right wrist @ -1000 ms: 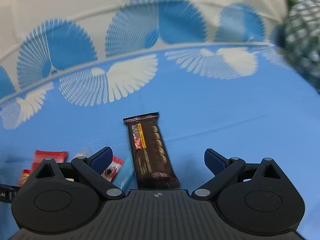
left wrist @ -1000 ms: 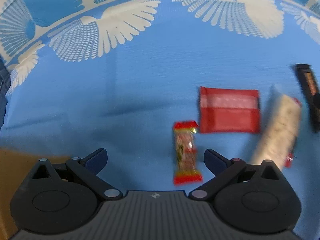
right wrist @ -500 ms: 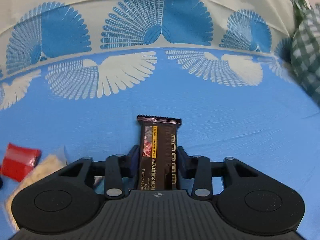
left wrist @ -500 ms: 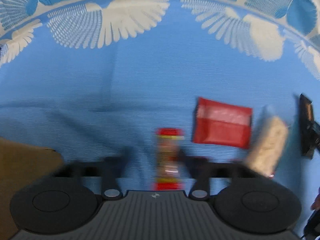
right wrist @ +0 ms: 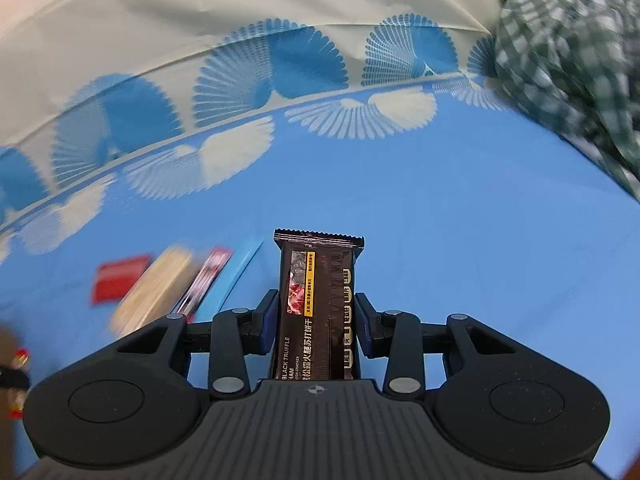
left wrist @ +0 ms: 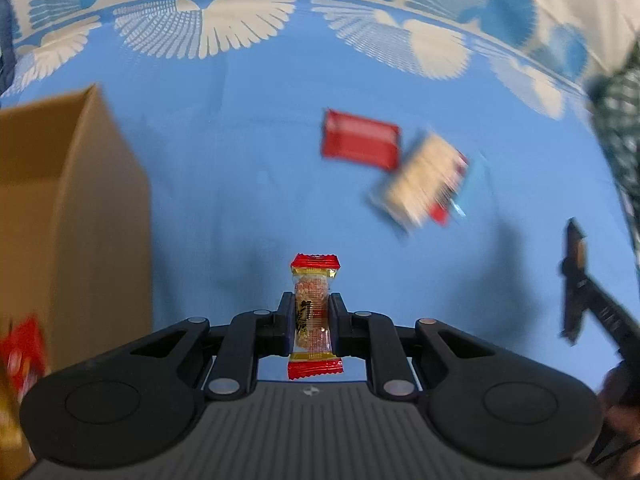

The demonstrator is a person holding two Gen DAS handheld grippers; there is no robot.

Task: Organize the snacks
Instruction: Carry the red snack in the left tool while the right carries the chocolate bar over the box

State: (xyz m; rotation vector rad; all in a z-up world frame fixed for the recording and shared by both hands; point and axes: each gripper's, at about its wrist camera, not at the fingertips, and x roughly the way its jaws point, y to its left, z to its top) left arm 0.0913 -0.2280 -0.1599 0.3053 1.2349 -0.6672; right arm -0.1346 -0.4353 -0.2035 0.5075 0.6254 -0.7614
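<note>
A: Which way do the two snacks point?

B: The small red-ended candy [left wrist: 313, 318] runs lengthwise from 6 to 12 o'clock along the fingers of the left claw [left wrist: 313, 320]; the dark cracker bar [right wrist: 316, 312] lies the same way in the right claw [right wrist: 316, 322].

A: And the grip?

B: Both claws pinch their packets at mid-length, above the blue tablecloth [left wrist: 240, 160]. A cardboard box [left wrist: 72, 208] stands at 9 o'clock in the left view.
</note>
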